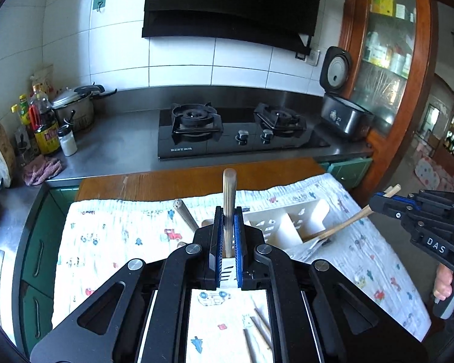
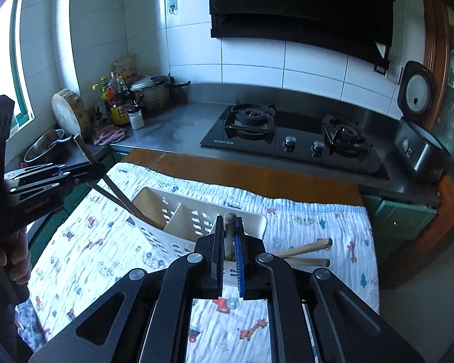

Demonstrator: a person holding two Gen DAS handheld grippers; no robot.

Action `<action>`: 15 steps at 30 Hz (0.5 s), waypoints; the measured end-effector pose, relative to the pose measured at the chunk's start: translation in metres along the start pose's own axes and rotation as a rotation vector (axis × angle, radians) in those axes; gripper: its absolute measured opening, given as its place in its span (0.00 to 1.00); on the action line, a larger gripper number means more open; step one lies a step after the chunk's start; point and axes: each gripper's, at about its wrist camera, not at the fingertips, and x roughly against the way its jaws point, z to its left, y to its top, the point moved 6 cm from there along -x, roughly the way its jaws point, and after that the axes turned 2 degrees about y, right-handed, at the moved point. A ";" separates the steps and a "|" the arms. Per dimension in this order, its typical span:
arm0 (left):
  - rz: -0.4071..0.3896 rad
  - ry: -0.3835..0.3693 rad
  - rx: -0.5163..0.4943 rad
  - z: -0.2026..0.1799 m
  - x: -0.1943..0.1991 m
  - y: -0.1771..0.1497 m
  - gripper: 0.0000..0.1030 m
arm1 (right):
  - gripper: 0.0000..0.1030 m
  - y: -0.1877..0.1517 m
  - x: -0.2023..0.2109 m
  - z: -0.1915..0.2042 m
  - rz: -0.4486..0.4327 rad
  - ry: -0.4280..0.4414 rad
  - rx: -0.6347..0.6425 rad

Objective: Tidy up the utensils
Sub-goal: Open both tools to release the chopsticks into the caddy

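A white slotted utensil holder [image 1: 290, 220] lies on the patterned cloth; it also shows in the right wrist view [image 2: 178, 220]. My left gripper [image 1: 228, 242] is shut on a wooden-handled utensil [image 1: 228, 199] whose lower end reaches into the holder. My right gripper [image 2: 229, 245] is shut on another wooden handle [image 2: 228, 230], and from the left wrist view [image 1: 378, 202] that handle [image 1: 348, 222] slants down into the holder. Loose wooden handles [image 2: 305, 249] lie on the cloth right of the holder. Chopsticks [image 1: 257, 329] lie under my left gripper.
The cloth [image 1: 121, 242] covers a wooden table [image 1: 196, 178] set against a steel counter. A gas hob [image 1: 236, 130], rice cooker [image 1: 342, 112], pot [image 1: 75, 106], bottles [image 1: 44, 121] and a rag [image 1: 42, 169] stand on the counter.
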 end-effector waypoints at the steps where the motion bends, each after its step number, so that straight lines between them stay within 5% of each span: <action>1: -0.002 0.003 -0.002 -0.001 0.000 -0.001 0.07 | 0.07 -0.001 -0.002 -0.002 0.001 0.002 -0.012; 9: -0.075 0.006 0.012 0.001 0.036 0.000 0.13 | 0.15 -0.003 0.036 -0.009 -0.092 0.005 -0.040; 15: -0.088 0.018 0.011 0.001 0.073 -0.041 0.23 | 0.21 -0.042 0.069 0.007 -0.135 0.044 -0.041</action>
